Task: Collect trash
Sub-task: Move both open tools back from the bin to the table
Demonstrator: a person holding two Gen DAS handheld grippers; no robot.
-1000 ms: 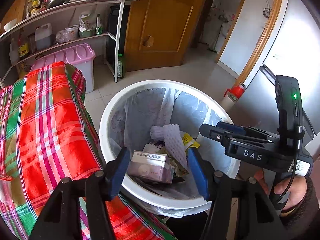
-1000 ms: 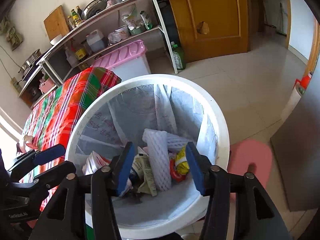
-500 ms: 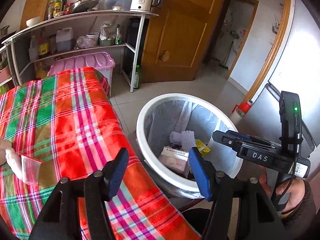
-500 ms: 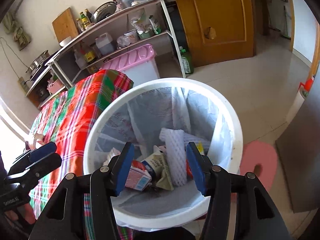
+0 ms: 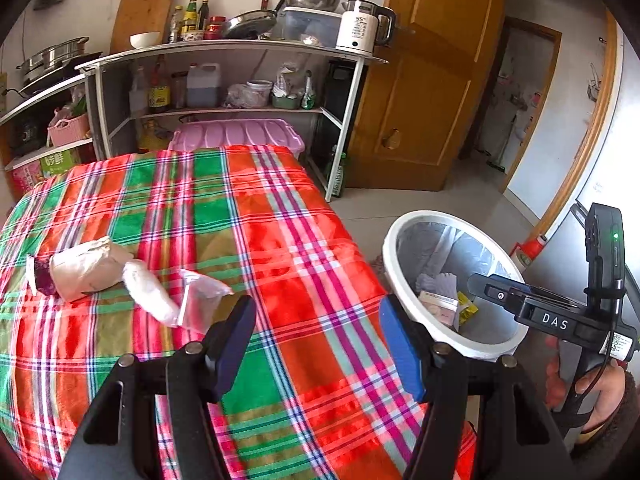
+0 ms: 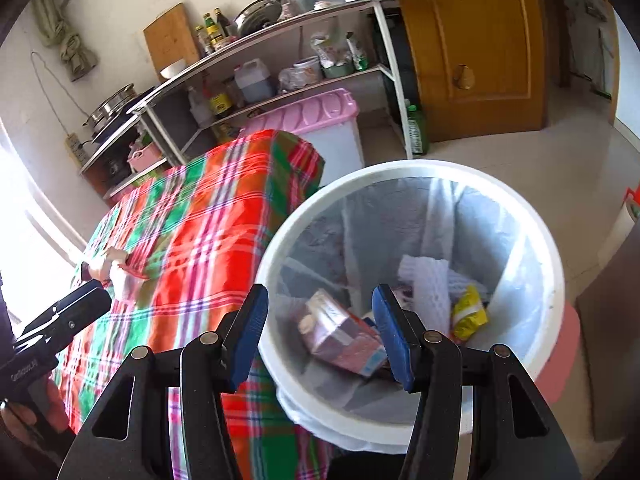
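Both grippers gape with nothing between the pads: left gripper (image 5: 318, 330) over the plaid tablecloth (image 5: 280, 240), angled toward the leftover wrappers (image 5: 120, 276); right gripper (image 6: 318, 330) above the lined trash bin (image 6: 552, 264), holding dropped cartons.

Crumpled white wrappers (image 5: 120, 276) lie bunched near the left edge of the plaid-covered worktop (image 5: 280, 248); beside its right edge, the white lined bin (image 6: 420, 172) holds cartons and foam netting
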